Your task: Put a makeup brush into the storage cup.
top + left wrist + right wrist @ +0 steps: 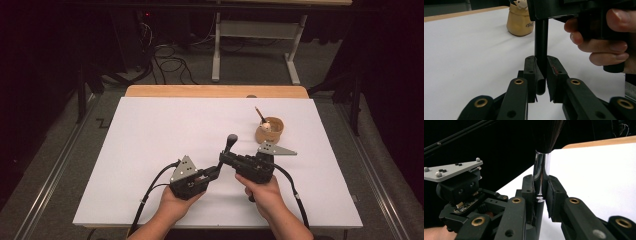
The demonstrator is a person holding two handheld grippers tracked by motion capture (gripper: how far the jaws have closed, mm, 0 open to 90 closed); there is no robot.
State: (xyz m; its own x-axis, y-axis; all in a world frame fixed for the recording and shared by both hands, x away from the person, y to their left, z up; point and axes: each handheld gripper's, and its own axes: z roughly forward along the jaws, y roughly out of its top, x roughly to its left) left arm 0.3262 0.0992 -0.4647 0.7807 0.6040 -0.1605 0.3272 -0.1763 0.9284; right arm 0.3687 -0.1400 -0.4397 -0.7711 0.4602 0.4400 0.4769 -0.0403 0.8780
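High view: at the near edge of a white table (150,150), a person's two hands come in from the bottom, each holding a black two-jaw gripper. The left gripper (216,171) points toward the right, and the right gripper (223,158) points toward the left, so their tips meet just in front of the hands. Both are clamped on the same thing, a makeup brush (229,147) with a black handle, a shiny silver ferrule and dark bristles.

The brush stands close to upright above the table, its long axis running bottom to top, bristle head up and leaning slightly to the right and away from the person.

In the left gripper view, the jaws are nearly closed on the lower end of the black handle (541,50), which rises straight up between the pads. The right hand (604,42) is just beyond, wrapped around its own gripper.

In the right gripper view, the jaws are squeezed onto the brush where the handle meets the silver ferrule (541,173), with the bristles (549,135) fanning upward above.

Farther back on the right stands a small tan wooden cup (270,131) with a thin stick leaning out of it, well apart from the brush.
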